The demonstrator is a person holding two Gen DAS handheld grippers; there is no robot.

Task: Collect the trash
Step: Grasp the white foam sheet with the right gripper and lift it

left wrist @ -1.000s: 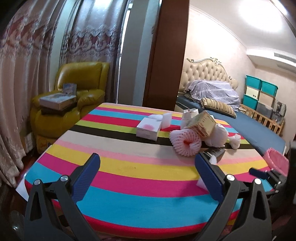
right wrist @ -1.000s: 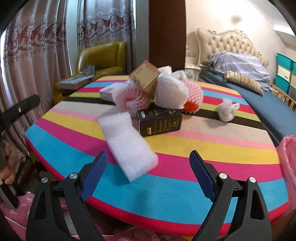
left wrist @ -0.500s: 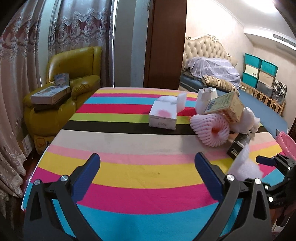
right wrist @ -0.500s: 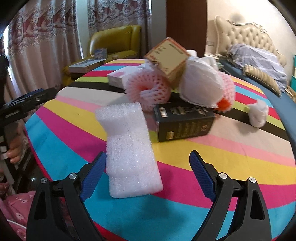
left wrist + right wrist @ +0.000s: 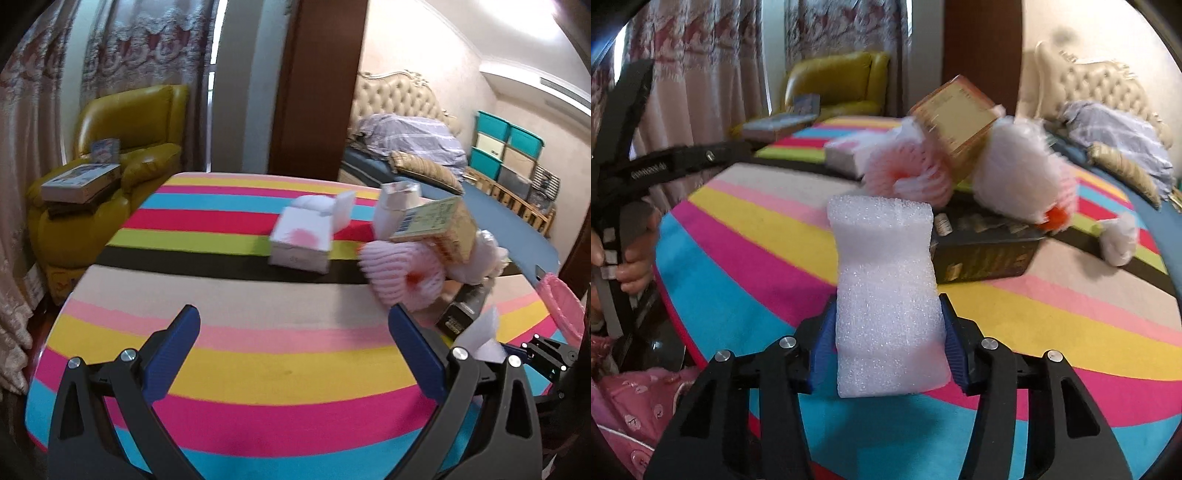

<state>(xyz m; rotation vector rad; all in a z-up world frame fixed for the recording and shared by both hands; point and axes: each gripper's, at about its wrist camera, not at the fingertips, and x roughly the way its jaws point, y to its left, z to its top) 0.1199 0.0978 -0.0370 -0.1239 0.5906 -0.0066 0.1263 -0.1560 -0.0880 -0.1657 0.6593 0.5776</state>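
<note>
In the left wrist view the left gripper (image 5: 293, 345) hovers spread and empty over the striped table (image 5: 258, 373), as before; in the right wrist view the right gripper (image 5: 888, 343), spread a moment ago, now pinches the white foam block (image 5: 886, 291), so one trash item is secured.

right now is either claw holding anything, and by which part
The right claw grips the white foam block by the two sides of its near end. The left claw is open and holds nothing.

Foam block (image 5: 886, 295) before dark box (image 5: 982, 254); cardboard box (image 5: 955, 118) atop the heap.
</note>
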